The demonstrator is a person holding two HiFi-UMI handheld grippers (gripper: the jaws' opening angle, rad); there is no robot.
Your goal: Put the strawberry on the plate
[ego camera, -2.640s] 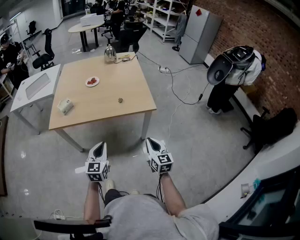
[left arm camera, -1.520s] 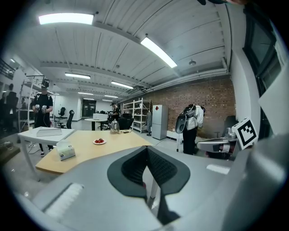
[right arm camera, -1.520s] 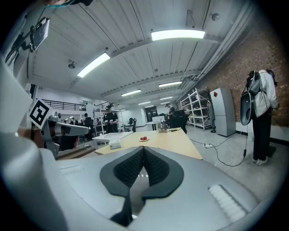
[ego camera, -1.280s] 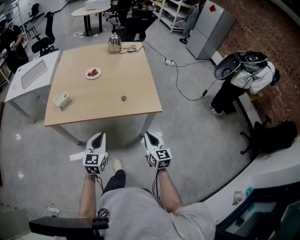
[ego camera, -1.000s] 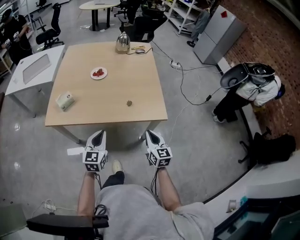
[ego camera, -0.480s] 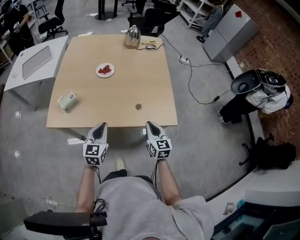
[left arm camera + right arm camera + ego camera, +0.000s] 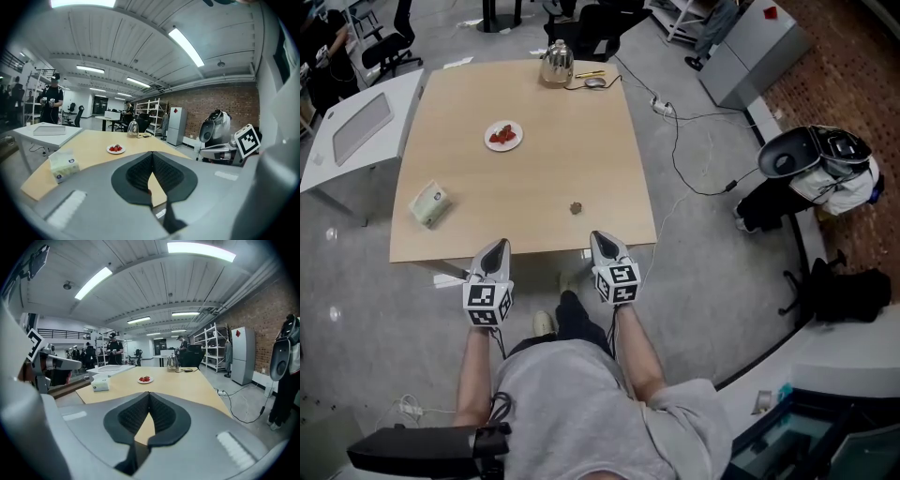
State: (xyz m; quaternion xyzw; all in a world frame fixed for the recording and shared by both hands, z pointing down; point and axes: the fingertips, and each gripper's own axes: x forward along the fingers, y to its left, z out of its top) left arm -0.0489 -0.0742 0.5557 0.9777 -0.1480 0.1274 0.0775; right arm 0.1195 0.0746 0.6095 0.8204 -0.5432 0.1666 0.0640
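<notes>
A small white plate with red strawberries on it sits on the far left part of the wooden table. The plate shows in the left gripper view, and the plate also appears in the right gripper view. A small dark lump lies near the table's front edge; I cannot tell what it is. My left gripper and right gripper hover side by side at the table's near edge, pointing toward it. Both are shut with nothing between the pads. The lump lies just ahead of the right gripper.
A tissue box lies at the table's left front. A metal kettle stands at the far edge beside a cable and mouse. A white side table adjoins on the left. Cables cross the floor on the right, near a bent-over person.
The person has walked up to the table. Both grippers have moved from open floor to the table's near edge, side by side, still shut.
</notes>
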